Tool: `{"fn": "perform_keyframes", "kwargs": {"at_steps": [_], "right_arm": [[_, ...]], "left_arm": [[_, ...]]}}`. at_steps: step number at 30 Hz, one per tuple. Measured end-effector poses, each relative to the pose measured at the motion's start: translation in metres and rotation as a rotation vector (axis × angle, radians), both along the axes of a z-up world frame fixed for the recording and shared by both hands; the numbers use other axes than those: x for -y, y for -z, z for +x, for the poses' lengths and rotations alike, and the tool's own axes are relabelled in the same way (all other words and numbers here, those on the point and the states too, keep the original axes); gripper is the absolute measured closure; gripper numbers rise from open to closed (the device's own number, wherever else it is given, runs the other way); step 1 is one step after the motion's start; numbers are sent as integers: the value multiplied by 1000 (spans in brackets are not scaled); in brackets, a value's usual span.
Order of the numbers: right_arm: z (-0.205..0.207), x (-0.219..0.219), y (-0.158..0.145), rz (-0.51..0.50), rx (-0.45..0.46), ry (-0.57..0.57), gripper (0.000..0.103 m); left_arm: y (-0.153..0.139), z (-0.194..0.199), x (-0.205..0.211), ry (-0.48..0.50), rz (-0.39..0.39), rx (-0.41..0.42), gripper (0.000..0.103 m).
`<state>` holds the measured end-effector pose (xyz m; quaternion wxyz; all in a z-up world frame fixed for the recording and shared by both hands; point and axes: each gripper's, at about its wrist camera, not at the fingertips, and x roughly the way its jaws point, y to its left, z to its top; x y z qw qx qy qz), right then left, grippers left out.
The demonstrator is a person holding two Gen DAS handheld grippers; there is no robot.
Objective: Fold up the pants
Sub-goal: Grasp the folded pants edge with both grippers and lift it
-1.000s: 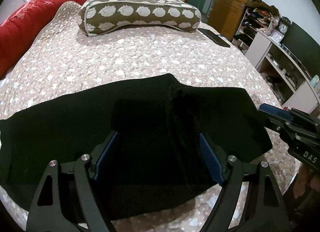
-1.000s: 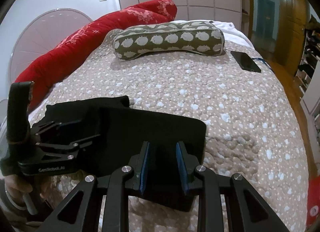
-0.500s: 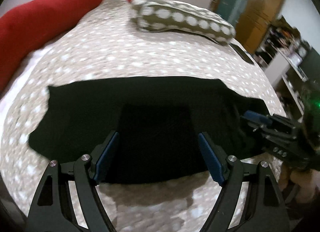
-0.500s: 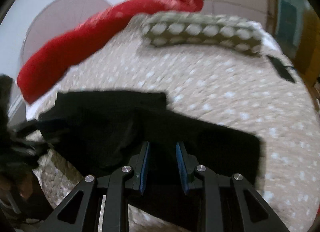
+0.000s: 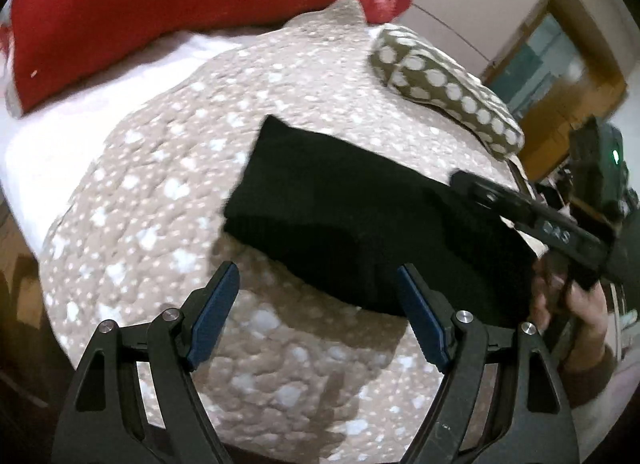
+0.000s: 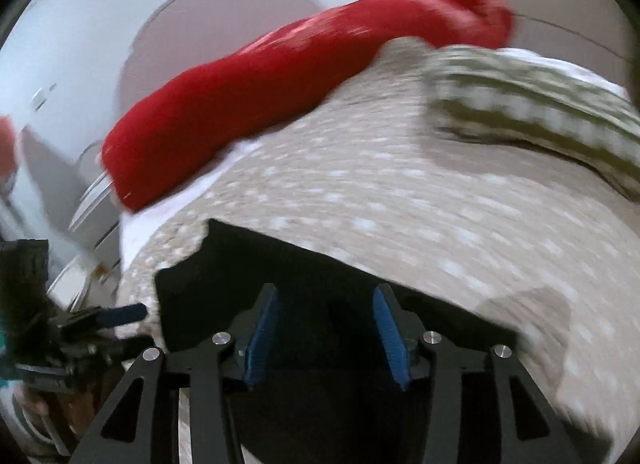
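On the spotted bedspread (image 5: 168, 168), folded black pants (image 5: 360, 216) lie before both spread, empty hand-held grippers (image 5: 318, 316).

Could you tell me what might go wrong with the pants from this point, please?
The folded pants lie near the bed's edge, so a nudge could slide them off. Both the left hand-held gripper and the right hand-held gripper are open, and the blurred right view suggests fast motion that could disturb the fold.

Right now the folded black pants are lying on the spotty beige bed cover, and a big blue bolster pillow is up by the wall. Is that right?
Nearly. The long bolster pillow by the wall is red, not blue; the right wrist view shows it plainly, and so does the left. The rest holds: the folded black pants do lie on the spotty beige bed cover.
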<state>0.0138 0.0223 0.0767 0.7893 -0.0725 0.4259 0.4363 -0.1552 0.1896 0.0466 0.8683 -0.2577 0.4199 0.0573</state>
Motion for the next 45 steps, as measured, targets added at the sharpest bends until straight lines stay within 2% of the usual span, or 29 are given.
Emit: {"fn": "perform_keyframes", "kwargs": {"at_steps": [2, 5, 10, 12, 15, 16, 17, 18, 19, 20, 22, 23, 27, 30, 32, 33, 35, 36, 37, 40, 45], "right_arm": [[4, -32, 5, -19, -1, -81, 54], [14, -73, 14, -71, 3, -161, 46], [22, -113, 30, -113, -3, -250, 43], [24, -126, 43, -148, -34, -292, 43], [29, -130, 53, -100, -93, -315, 44], [30, -128, 54, -79, -102, -312, 50], [30, -126, 54, -60, -109, -315, 56], [29, -123, 52, -37, -110, -317, 68], [27, -118, 47, -13, -89, -304, 81], [26, -114, 41, 3, -69, -295, 87], [21, -98, 22, 58, -8, -252, 100], [21, -86, 11, 96, 6, -226, 101], [25, -11, -33, 249, 24, -96, 101], [24, 47, -49, 276, 31, 26, 101], [19, 77, -52, 277, 26, 80, 99], [16, 94, -52, 266, 23, 132, 92], [14, 120, -49, 289, -12, 202, 61], [14, 135, -44, 327, -57, 238, 38], [13, 146, -38, 367, -108, 262, 33], [16, 152, -19, 418, -191, 277, 33], [28, 117, -1, 327, -213, 235, 33]], "left_arm": [[5, -1, -8, -42, -27, 1, 22], [17, 3, -15, -75, -94, -2, 22], [23, 17, -16, -94, -102, 32, 19], [27, 24, -16, -90, -118, 35, 10], [29, 30, -17, -102, -136, 70, 9], [29, 31, -17, -98, -142, 81, 9], [28, 32, -18, -87, -158, 105, 11], [27, 34, -19, -76, -178, 127, 32], [24, 39, -18, -62, -187, 132, 46], [18, 41, -16, -50, -168, 132, 61], [-1, 41, -8, -12, -119, 193, 76], [-17, 40, 1, 34, -98, 248, 83], [-57, 47, 45, 206, -45, 361, 83], [-62, 62, 77, 299, -53, 364, 85], [-58, 70, 101, 355, -41, 344, 85], [-54, 73, 112, 390, -54, 328, 85], [-46, 76, 131, 445, -62, 305, 88], [-42, 77, 140, 477, -64, 292, 91], [-36, 78, 149, 501, -56, 272, 91], [-26, 75, 165, 525, -26, 245, 91], [-25, 61, 157, 520, -3, 229, 91]]}}
